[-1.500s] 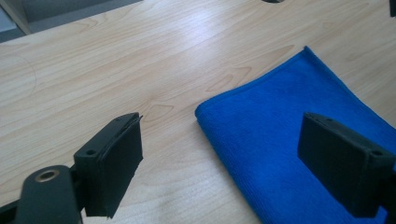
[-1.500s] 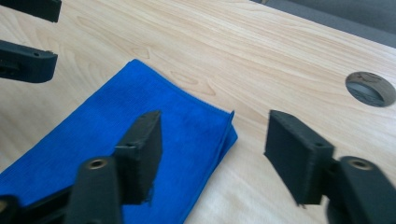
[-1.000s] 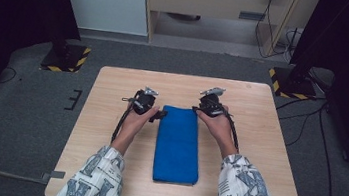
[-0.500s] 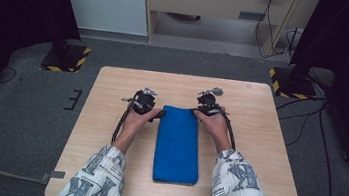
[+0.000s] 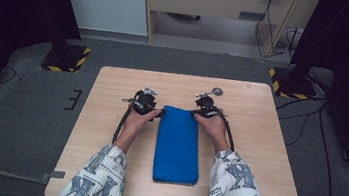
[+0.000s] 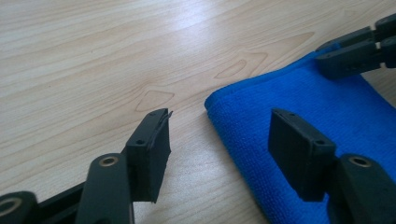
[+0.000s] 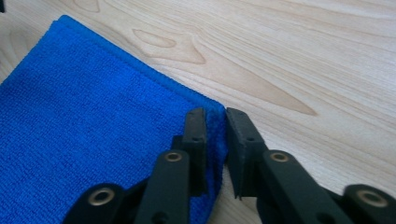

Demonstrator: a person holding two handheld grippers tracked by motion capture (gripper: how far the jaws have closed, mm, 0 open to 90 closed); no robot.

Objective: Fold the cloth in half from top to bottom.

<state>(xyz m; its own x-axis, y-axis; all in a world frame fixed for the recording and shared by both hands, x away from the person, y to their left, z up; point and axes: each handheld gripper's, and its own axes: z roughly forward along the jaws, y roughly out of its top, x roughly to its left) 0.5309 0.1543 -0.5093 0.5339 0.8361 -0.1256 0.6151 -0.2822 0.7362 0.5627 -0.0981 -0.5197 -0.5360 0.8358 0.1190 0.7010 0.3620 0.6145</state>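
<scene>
A blue towel (image 5: 178, 146), folded into a long strip, lies in the middle of the wooden table (image 5: 258, 138), running from the far side toward the near edge. My left gripper (image 5: 159, 112) is at its far left corner. In the left gripper view this gripper (image 6: 224, 149) stands open, its jaws on either side of the towel's corner (image 6: 243, 116) just above the wood. My right gripper (image 5: 196, 112) is at the far right corner. In the right gripper view it (image 7: 217, 137) is shut on the towel's (image 7: 93, 126) corner edge, with blue cloth pinched between the jaws.
Bare wood lies to both sides of the towel and beyond it. Black stands with yellow-striped bases (image 5: 65, 57) (image 5: 290, 83) sit on the grey floor past the table's far corners. A wooden cabinet (image 5: 214, 2) stands behind.
My right gripper has moved slightly left onto the towel's far right corner. The left gripper has barely shifted.
</scene>
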